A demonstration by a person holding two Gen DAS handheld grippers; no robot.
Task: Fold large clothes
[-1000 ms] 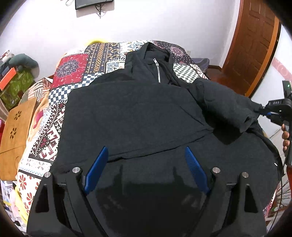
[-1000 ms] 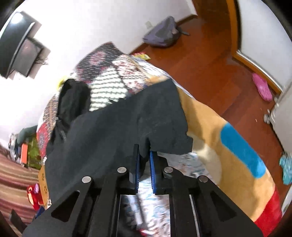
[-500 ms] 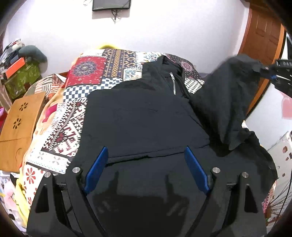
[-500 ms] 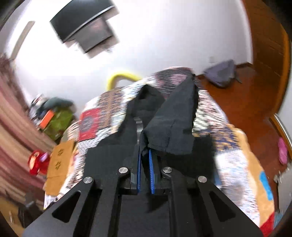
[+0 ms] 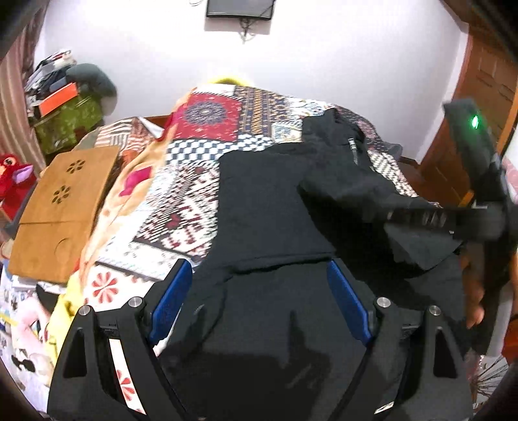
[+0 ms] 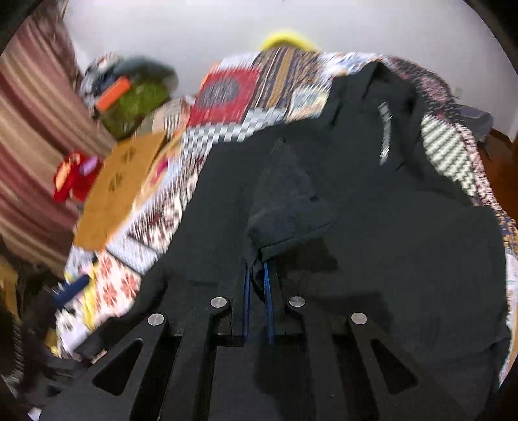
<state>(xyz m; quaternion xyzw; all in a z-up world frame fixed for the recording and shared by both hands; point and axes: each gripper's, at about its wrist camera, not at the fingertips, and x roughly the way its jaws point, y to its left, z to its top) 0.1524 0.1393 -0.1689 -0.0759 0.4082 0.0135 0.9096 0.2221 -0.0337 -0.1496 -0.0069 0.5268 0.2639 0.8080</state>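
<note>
Left wrist view: the black zip-neck pullover (image 5: 268,207) lies flat on the patchwork-patterned bedspread (image 5: 194,194), left gripper (image 5: 259,291) spread wide, holding nothing; right wrist view: right gripper (image 6: 257,275) pinched tight on the pullover's black sleeve cuff (image 6: 285,207) over its front

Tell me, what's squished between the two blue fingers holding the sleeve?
The right wrist view shows the right hand-held gripper pinching the black hoodie's sleeve cuff. Only that dark fabric sits between its pads.

Patchwork bedspread (image 5: 207,136), brown lap desk (image 5: 61,207), red plush toy (image 5: 16,178), wall-mounted TV (image 5: 239,8).
</note>
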